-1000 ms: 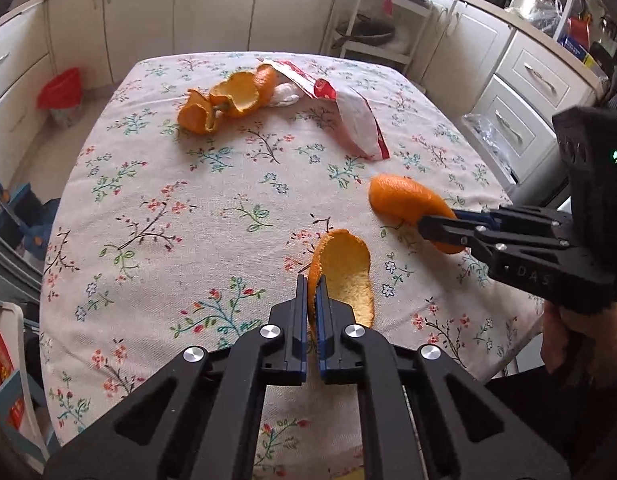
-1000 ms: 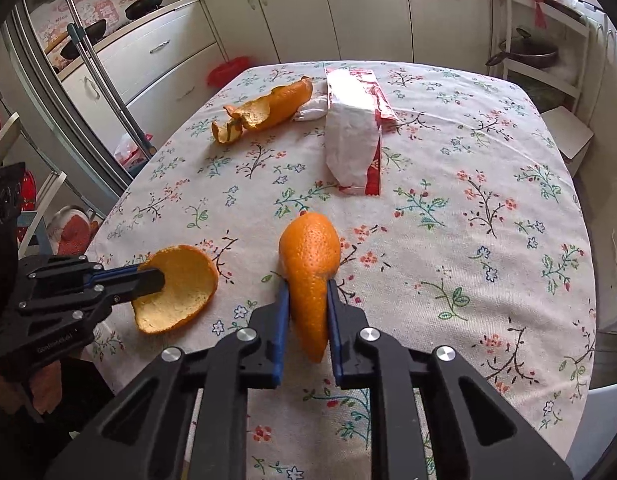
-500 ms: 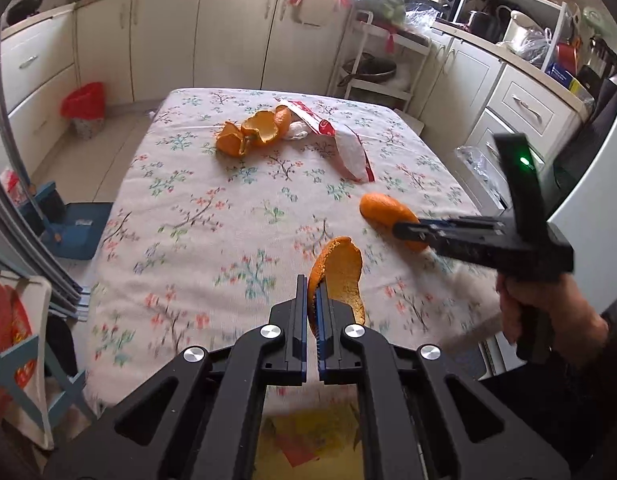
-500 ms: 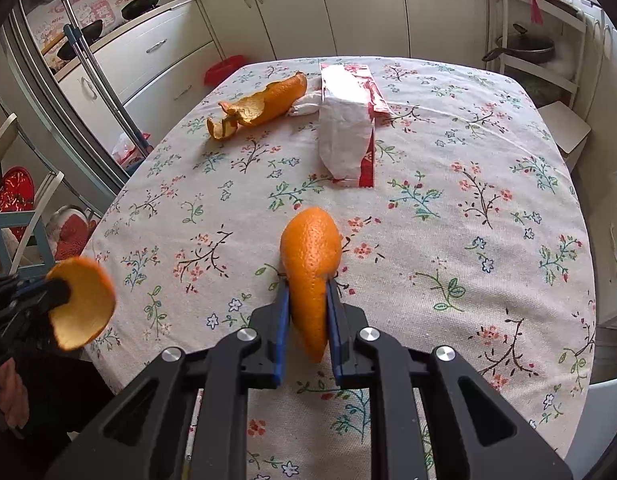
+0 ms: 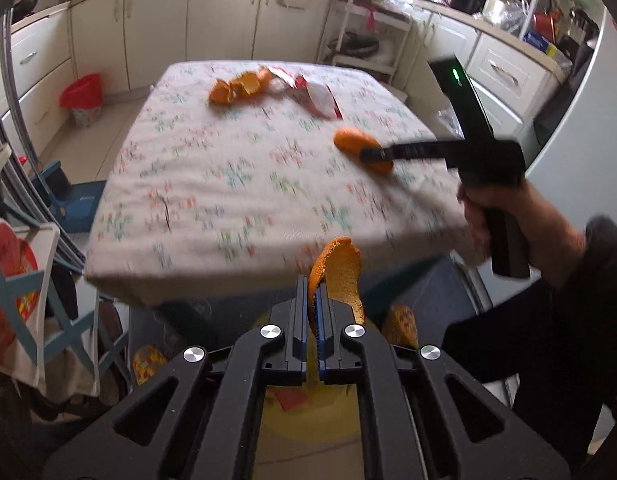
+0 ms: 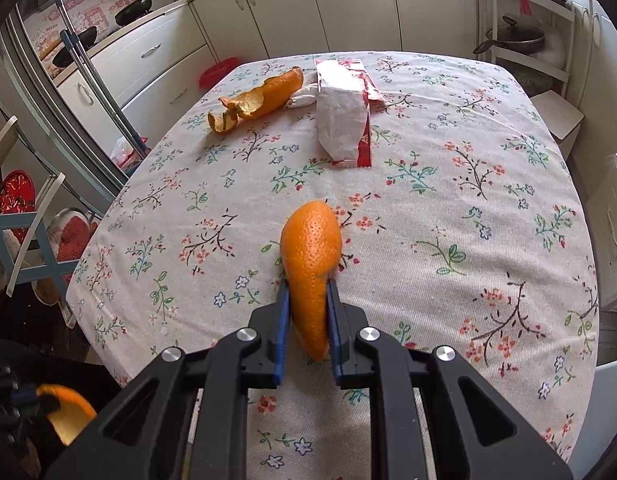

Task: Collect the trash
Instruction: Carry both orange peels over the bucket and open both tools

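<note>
The cupped orange peel is sitting pinched by its edge between the closed jaws of the left gripper, standing upright with its pale pith facing three o'clock. It is hanging past the near edge of the table, over the floor, where something yellow is showing below the jaws, too blurred to identify. In the right wrist view the same peel is peeking in at eight o'clock, low in the corner.

The second piece, a long orange peel with its glossy skin up, is being squeezed between the blue pads of the right gripper; the jaws are clamped on its narrow lower half while its rounded tip is pointing toward twelve o'clock over the floral tablecloth. Whether it is touching the cloth cannot be told. From the left wrist view this gripper is reaching in from three o'clock, with a person's hand wrapped around its handle.

Farther out on the table, toward twelve o'clock, a white and red wrapper is lying flat. Just beside it at eleven o'clock a curled strip of peel is resting on the cloth, with a small crumpled white scrap lying between the two.

Off the table at ten o'clock in the left wrist view, a red bin is standing on the floor by the cream cabinets.
</note>
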A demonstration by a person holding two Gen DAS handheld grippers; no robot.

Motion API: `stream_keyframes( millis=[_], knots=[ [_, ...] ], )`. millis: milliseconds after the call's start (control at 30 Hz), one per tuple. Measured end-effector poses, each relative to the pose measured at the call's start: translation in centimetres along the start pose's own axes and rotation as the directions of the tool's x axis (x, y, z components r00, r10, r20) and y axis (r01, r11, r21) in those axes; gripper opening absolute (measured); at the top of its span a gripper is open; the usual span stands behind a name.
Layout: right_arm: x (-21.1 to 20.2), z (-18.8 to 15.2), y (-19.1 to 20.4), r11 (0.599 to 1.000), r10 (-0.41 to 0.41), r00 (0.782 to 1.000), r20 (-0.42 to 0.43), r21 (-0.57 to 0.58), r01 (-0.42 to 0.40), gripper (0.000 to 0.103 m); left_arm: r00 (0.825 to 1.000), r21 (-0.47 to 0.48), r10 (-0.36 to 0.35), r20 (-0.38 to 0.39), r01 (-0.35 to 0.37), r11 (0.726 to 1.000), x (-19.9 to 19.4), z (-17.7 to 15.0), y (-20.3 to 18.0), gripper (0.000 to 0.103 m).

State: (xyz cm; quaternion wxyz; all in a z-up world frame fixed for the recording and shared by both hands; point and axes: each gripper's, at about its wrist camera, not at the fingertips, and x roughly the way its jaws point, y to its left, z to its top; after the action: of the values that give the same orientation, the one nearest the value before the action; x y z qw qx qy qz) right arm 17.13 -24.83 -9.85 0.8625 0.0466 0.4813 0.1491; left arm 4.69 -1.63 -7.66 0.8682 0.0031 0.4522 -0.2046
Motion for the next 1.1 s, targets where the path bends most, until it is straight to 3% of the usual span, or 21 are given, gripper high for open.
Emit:
stream_keyframes(
  millis=[300, 433, 533, 733, 1000, 1100],
  knots=[
    [-0.7, -1.4, 0.5, 1.0, 0.003, 1.0, 0.016, 0.026, -0.003, 0.018, 0.992, 0.08, -0.002, -0.124, 0.012, 0.997, 1.5, -3.1, -1.8, 0.003],
    [-0.7, -1.6, 0.5, 0.999, 0.007, 1.0, 0.022, 0.035, -0.008, 0.018, 0.978, 0.115, 0.004, -0.207, 0.021, 0.993, 2.8, -4.0, -2.4, 0.004],
    [-0.8, -1.8, 0.6, 0.999, 0.009, 1.0, 0.024, 0.039, -0.01, 0.018, 0.966, 0.166, 0.041, -0.256, 0.002, 0.986, 3.9, -4.8, -3.1, 0.01],
    [-1.0, -2.0, 0.6, 0.999, 0.011, 1.0, 0.026, 0.041, -0.012, 0.018, 0.969, 0.178, 0.085, -0.233, -0.044, 0.983, 3.7, -4.8, -3.0, 0.044],
    [-2.1, -2.8, 1.4, 0.999, 0.034, 0.999, 0.039, 0.04, -0.035, 0.018, 0.976, 0.162, 0.126, -0.178, -0.097, 0.982, 3.3, -4.1, -2.4, 0.057],
    [-2.6, -3.2, 1.7, 0.998, 0.043, 0.998, 0.046, 0.042, -0.045, 0.018, 0.979, 0.125, 0.158, -0.126, -0.142, 0.982, 2.6, -3.5, -1.7, 0.068]
  ],
)
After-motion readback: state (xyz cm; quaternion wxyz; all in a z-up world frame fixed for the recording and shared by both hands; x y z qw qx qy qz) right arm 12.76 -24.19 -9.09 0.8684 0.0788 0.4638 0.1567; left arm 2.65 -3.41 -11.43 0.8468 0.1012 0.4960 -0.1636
